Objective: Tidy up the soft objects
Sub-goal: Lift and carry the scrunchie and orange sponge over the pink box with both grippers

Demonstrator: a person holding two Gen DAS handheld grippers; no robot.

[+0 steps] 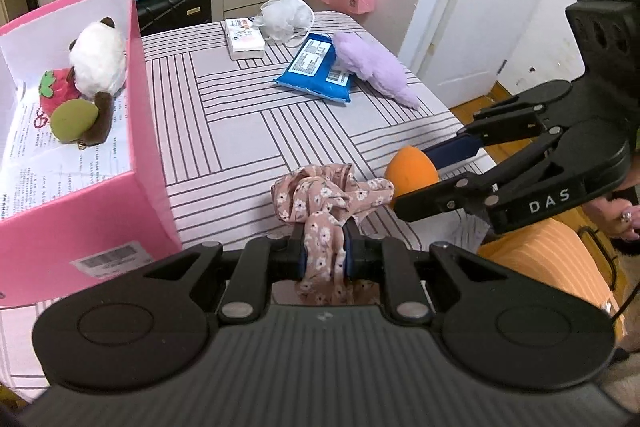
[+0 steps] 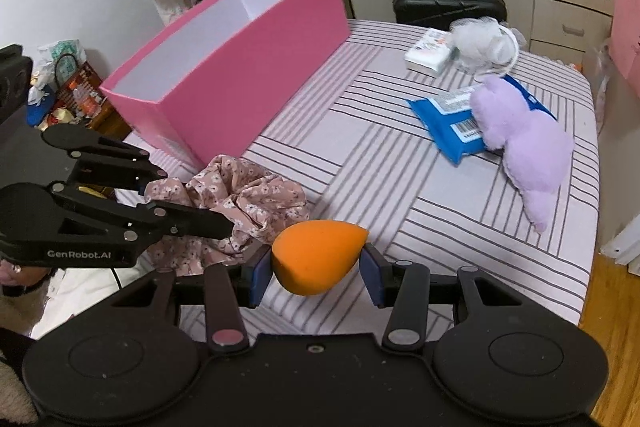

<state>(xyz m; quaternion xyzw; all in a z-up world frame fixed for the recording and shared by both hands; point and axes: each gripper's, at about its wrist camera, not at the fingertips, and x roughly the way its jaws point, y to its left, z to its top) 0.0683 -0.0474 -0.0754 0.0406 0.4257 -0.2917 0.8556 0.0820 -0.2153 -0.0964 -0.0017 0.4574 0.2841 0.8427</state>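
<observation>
Floral pink scrunchie – orange sponge, pink box.

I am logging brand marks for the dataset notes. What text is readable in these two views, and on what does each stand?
"DAS": on the right tool's black arm, left wrist view.
"GenRobot.AI": on the left tool's black body, right wrist view.
Too small or blurred to read: print on the blue wipes pack, the white tissue pack, the printed paper in the pink box, the barcode label on that box.
</observation>
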